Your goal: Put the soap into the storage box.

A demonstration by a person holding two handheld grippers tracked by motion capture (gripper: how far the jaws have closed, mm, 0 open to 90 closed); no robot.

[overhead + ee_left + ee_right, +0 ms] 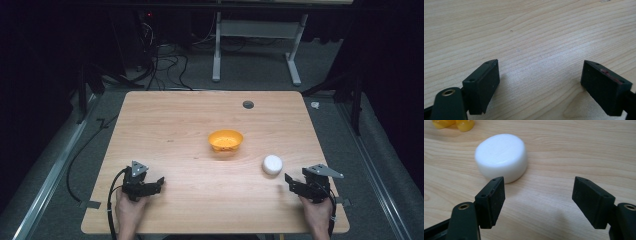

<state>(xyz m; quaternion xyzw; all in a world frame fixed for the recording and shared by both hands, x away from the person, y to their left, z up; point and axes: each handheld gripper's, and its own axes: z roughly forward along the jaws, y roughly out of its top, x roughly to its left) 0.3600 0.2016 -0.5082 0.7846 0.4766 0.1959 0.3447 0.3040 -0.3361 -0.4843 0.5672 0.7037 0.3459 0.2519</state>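
Observation:
An orange bowl (225,140) sits near the middle of the wooden table (170,125). A white round puck (272,164) lies to its right. My right gripper (292,183) rests at the front right, just short of the puck, jaws wide apart and empty. In the right gripper view the white puck (501,157) lies just beyond the left jaw, and the gripper (539,192) is open; a bit of the orange bowl (454,123) shows at top left. My left gripper (156,184) rests at the front left. In the left gripper view the gripper (540,82) is open over bare wood.
A dark round grommet (248,104) is set in the table's far side. Beyond the table stand a white desk frame (255,45) and loose cables (165,60) on the floor. Metal rails (45,185) run along both sides.

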